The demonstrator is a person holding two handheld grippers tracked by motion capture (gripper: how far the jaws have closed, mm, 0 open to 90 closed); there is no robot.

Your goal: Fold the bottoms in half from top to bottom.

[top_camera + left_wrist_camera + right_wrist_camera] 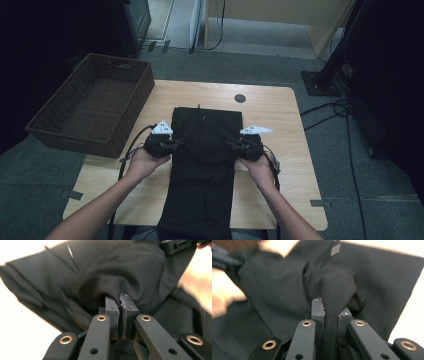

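A black garment [205,150] lies lengthwise down the middle of the wooden table [280,115], its near end hanging over the front edge. My left gripper [172,143] is shut on the garment's left edge; in the left gripper view the black cloth [105,270] bunches up where the pads [111,308] pinch it. My right gripper [235,146] is shut on the right edge, and in the right gripper view a fold of cloth [332,285] runs down between its pads [317,307]. Both hands hold the grippers level with each other, facing inward.
A dark brown wicker basket [55,127] sits at the table's left edge, partly overhanging it. A small round dark hole [240,98] marks the tabletop near the far edge. Cables [330,107] trail over the floor at the right, beside a dark stand foot [320,82].
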